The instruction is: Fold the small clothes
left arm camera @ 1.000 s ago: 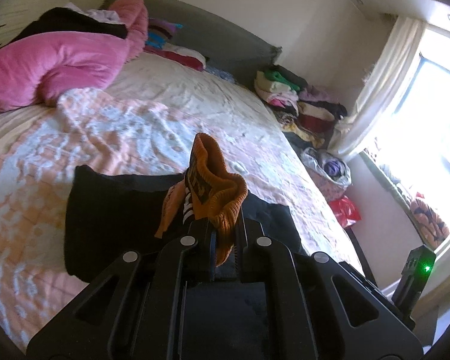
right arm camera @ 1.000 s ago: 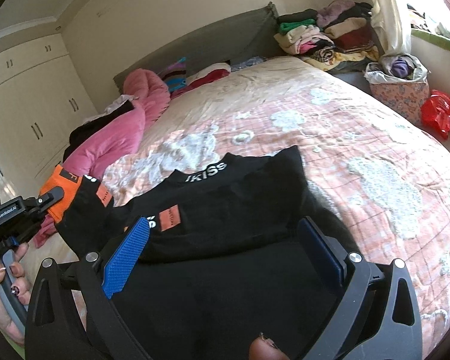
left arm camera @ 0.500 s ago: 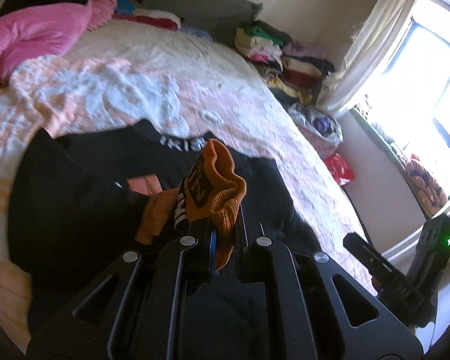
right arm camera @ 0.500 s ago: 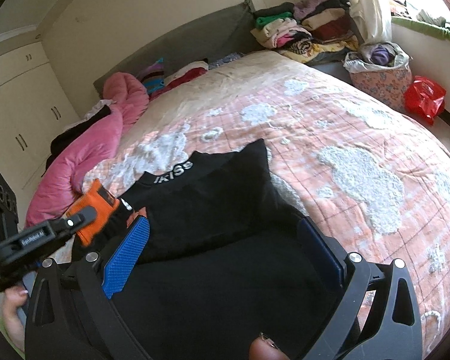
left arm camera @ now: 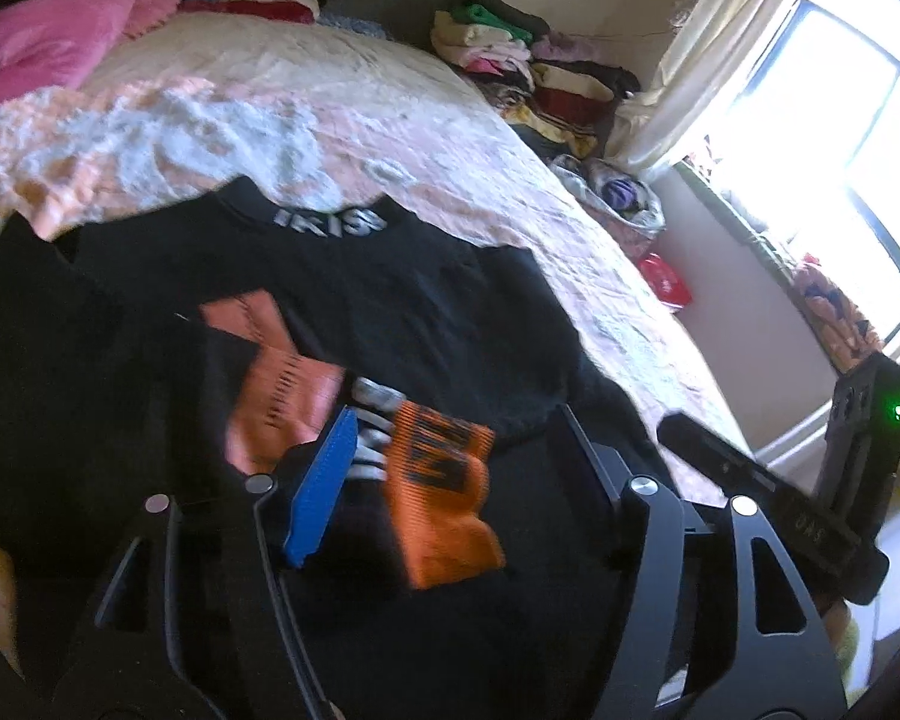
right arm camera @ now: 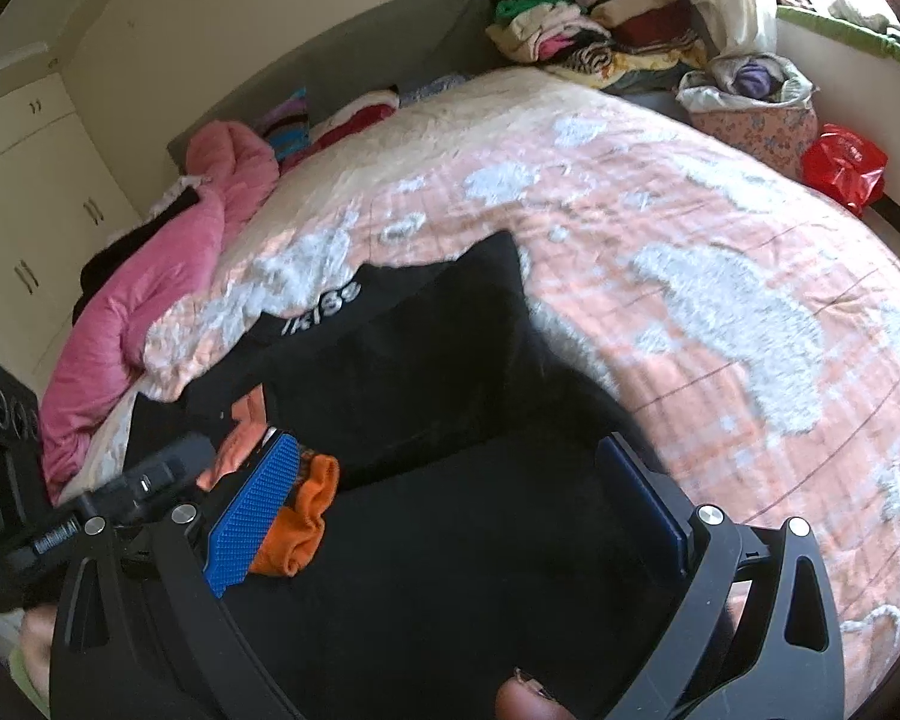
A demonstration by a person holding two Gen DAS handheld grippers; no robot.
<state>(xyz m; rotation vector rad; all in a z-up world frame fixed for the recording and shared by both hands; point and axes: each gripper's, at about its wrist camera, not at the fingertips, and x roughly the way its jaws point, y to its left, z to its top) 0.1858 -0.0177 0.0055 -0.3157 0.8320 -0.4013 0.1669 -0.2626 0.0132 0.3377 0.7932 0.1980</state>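
A small black sweater (left arm camera: 390, 312) with white collar lettering and orange patches lies on the bed; it also shows in the right wrist view (right arm camera: 426, 372). Its sleeve with the orange cuff (left arm camera: 444, 492) lies folded across the body, also seen in the right wrist view (right arm camera: 300, 522). My left gripper (left arm camera: 450, 468) is open, its jaws either side of the cuff, not pinching it. My right gripper (right arm camera: 456, 504) is open and empty above the sweater's lower part, to the right of the left gripper (right arm camera: 120, 492).
The bed has a peach and white quilt (right arm camera: 720, 276). A pink duvet (right arm camera: 150, 276) lies at the left by white cupboards. Folded clothes (right arm camera: 600, 36) are piled at the far corner. A fabric bin (right arm camera: 750, 102) and a red bag (right arm camera: 846, 162) sit by the window.
My left gripper carried the orange cuff inward over the sweater's body, lowered it and opened, so the cuff now lies on the black cloth. My right gripper stayed open.
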